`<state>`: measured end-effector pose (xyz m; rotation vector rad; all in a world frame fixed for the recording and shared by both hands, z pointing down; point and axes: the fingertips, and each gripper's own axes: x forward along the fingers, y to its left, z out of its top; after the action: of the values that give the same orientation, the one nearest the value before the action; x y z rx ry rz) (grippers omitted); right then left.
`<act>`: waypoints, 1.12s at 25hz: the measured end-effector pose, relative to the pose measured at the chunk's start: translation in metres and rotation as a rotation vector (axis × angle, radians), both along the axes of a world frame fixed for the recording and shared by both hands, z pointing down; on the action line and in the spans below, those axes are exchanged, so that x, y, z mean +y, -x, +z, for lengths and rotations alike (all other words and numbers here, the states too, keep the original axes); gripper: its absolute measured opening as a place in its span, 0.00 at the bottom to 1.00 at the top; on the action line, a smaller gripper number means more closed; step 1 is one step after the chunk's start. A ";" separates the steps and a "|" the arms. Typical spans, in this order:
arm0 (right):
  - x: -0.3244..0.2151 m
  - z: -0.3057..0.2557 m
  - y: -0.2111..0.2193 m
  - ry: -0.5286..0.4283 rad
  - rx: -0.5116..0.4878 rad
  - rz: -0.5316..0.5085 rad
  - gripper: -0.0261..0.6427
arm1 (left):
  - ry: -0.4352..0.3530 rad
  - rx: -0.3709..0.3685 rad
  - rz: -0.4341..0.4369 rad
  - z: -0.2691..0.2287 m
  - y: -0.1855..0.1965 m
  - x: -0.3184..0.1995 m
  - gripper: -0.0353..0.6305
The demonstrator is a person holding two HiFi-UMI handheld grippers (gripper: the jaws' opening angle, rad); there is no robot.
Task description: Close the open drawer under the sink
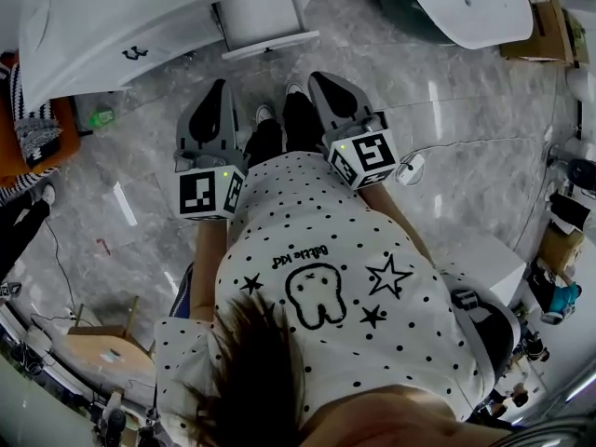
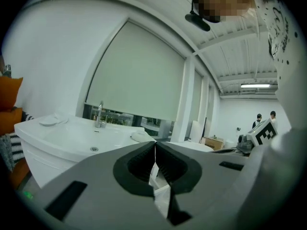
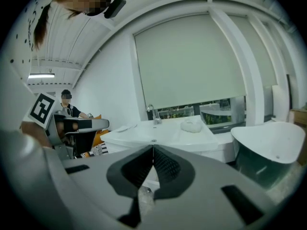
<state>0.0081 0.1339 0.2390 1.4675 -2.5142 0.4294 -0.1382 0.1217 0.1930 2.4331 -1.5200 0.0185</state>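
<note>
We stand on the grey floor (image 1: 447, 156) facing the white sink (image 1: 93, 26), which curves across the upper left of the head view. The open drawer (image 1: 264, 23) shows at top centre of that view, under the sink's rim. It juts out of the cabinet toward the bottom of the frame, that is, toward our shoes (image 1: 265, 113).

The drawer's front edge seems to run left to right across the frame with a slight tilt. We take its sliding direction to be up-frame, back into the cabinet. Its inside cannot be made out.

The left tongs (image 1: 221, 88) and the right tongs (image 1: 322, 78) sit side by side in front of the body, both aimed up-frame at the cabinet. Bare floor lies between their tips and the drawer, so neither touches it. In each gripper view the tips meet with nothing caught between them, so both are closed and empty.

We judge that this suits the job. A drawer front needs a push rather than a grip, and closed tips make a firm, blunt nose. Aiming them along the slide line should send it in straight.
</note>
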 end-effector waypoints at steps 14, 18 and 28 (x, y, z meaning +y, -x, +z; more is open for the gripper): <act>-0.053 -0.011 -0.038 -0.004 0.008 -0.054 0.06 | 0.022 0.061 -0.081 -0.005 -0.024 -0.044 0.06; -0.073 -0.013 -0.048 -0.017 0.004 -0.091 0.06 | 0.009 0.049 -0.129 -0.009 -0.030 -0.060 0.06; -0.111 -0.020 -0.089 -0.058 -0.020 -0.128 0.06 | -0.021 0.014 -0.221 -0.015 -0.049 -0.088 0.06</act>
<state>0.0971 0.0233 0.2192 1.3181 -2.6380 0.3540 -0.0890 0.0342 0.1778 2.2617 -1.7817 -0.0586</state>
